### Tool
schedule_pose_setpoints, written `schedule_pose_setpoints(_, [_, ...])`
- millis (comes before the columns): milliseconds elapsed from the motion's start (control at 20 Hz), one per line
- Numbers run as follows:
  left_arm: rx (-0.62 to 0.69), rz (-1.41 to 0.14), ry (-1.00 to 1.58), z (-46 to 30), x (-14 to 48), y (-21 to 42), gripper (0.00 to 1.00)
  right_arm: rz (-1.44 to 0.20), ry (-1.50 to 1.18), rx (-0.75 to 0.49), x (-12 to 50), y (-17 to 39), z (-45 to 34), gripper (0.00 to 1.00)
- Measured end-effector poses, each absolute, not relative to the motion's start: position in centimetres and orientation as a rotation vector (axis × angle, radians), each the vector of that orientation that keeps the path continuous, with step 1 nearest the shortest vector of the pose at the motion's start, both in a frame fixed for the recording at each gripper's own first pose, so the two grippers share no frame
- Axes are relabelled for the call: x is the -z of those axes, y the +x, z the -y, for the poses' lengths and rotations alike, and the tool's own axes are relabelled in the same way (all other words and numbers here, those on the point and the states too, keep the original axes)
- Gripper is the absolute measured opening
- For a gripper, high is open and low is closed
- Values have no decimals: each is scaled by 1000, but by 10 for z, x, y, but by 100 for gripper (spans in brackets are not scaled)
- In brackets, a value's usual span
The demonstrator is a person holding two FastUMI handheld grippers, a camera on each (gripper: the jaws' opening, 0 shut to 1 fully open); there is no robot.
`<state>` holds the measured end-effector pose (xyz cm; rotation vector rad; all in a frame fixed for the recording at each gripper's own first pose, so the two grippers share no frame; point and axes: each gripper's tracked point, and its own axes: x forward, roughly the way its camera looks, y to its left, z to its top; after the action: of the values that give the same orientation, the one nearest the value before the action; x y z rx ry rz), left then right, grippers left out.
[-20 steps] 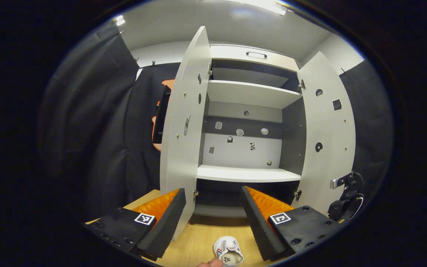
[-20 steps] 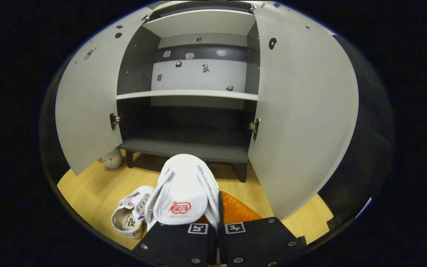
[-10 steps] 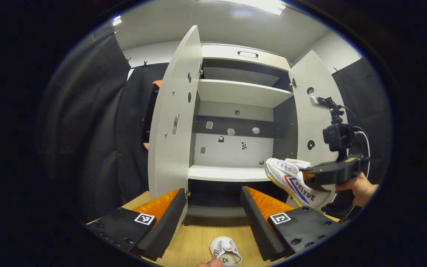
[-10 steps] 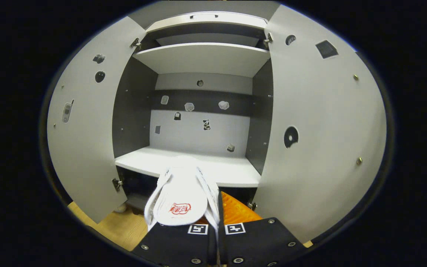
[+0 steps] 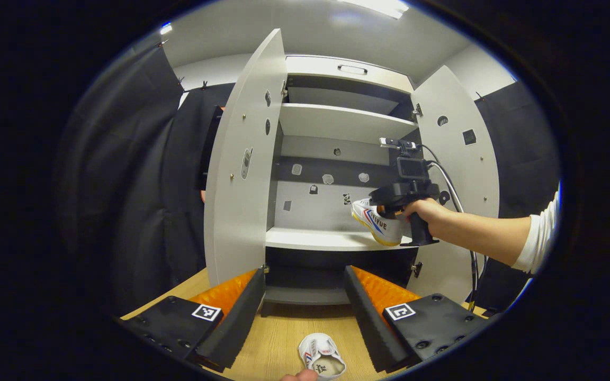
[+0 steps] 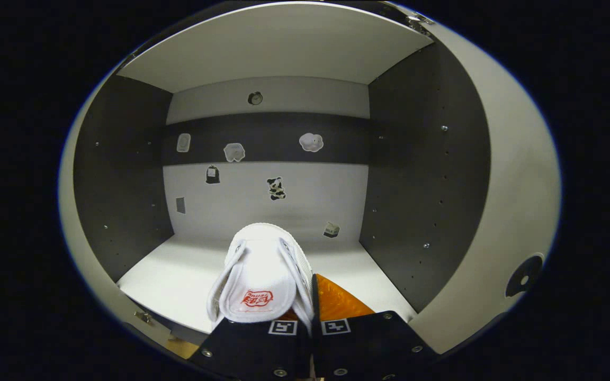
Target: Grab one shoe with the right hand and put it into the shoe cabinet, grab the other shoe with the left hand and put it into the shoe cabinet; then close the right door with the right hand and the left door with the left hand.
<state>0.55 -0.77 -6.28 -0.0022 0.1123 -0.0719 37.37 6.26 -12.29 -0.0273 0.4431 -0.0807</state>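
left gripper (image 5: 305,309) was spread open, empty, aimed at shoe cabinet (image 5: 337,121) | second shoe (image 5: 322,359) lay on floor just below/between its fingers (nearest to left hand) | right gripper (image 6: 310,317) clamped first shoe (image 6: 262,264), toe pointing into cabinet, hovering just above middle shelf (image 6: 178,280) near its right side.

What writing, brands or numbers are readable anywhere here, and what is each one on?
Held shoe, lettering on its side: too small to read for sure.
Its tongue patch: red print, too blurred to read.
Floor shoe: marks too small to read.
Square markers on the gripper fingers: black-and-white patterns, no words.
Nothing can be quoted with confidence.
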Motion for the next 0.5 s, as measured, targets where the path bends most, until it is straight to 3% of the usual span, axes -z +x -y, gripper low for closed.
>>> schedule_pose_setpoints(350, [45, -133, -9, -2, 69, 9, 96, -600, 1, 127, 182, 410, -54, 2])
schedule_pose_setpoints(500, [33, -136, -8, -7, 72, 12, 96, -606, 17, 96, 185, 410, -64, 8])
